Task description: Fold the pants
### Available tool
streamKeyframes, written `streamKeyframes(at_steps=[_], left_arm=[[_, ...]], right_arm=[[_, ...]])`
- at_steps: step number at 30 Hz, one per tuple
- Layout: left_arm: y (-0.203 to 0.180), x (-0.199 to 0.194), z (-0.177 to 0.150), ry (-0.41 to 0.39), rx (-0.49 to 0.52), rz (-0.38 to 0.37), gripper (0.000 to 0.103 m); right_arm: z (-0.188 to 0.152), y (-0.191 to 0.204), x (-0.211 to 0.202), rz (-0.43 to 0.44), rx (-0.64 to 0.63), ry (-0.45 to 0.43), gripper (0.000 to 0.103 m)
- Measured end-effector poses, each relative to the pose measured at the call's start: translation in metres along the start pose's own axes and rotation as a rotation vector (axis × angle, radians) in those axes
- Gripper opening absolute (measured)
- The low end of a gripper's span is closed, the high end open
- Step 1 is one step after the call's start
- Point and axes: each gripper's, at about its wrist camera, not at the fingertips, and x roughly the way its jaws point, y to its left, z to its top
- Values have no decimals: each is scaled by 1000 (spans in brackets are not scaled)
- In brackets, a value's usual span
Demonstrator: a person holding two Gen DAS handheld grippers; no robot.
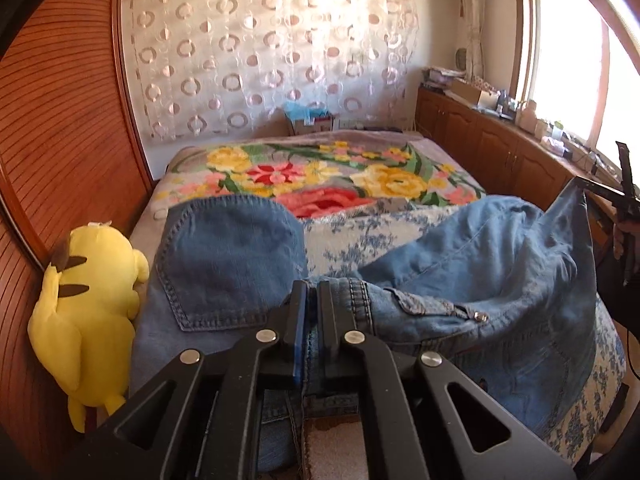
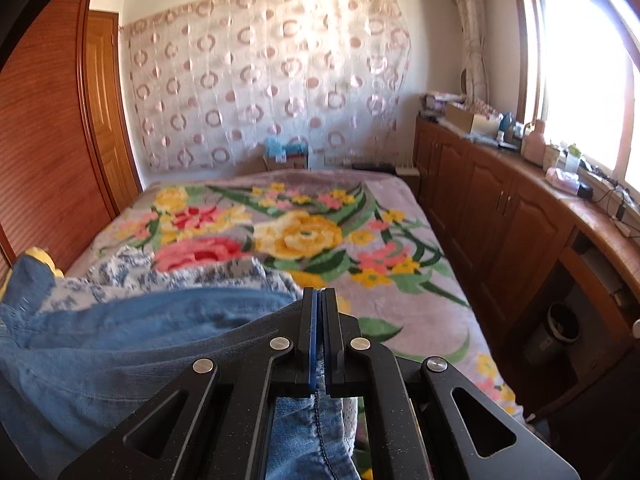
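Now both are pinching the faded blue denim pants (image 1: 460, 264) over the floral-blanketed bed (image 1: 320, 168), left gripper (image 1: 312, 292) clamping the waistband, right gripper (image 2: 319, 312) clamping a hem, so next they're probably needing to bring the edges together.

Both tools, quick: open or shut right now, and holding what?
Left tool: shut on the jeans, at the waistband.
Right tool: shut on the jeans, pinching a denim edge.
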Motion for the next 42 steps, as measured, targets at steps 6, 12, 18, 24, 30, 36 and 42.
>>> streamKeyframes(at_steps=[6,12,18,24,30,36,42], left_arm=[[2,-3,-11,24,12,0,28],[11,-2,-17,21,-20,-59,44],[3,10,-27,34,-27,-141,43],[0,10,-29,33,-19,-129,3],[-2,-32,-19,-97,-9,-119,3],[12,-49,4,-175,-58,-66,3],[22,-23,24,-165,-69,-13,3]], right_arm=[[17,-3,34,2,-12,55,2],[21,-8,38,0,-14,78,2],[15,-8,30,3,-25,83,2],[6,-10,28,1,-32,69,2],[10,-18,8,-5,-19,-12,2],[33,-26,-2,-23,2,-90,2],[52,-24,31,-35,12,-72,2]])
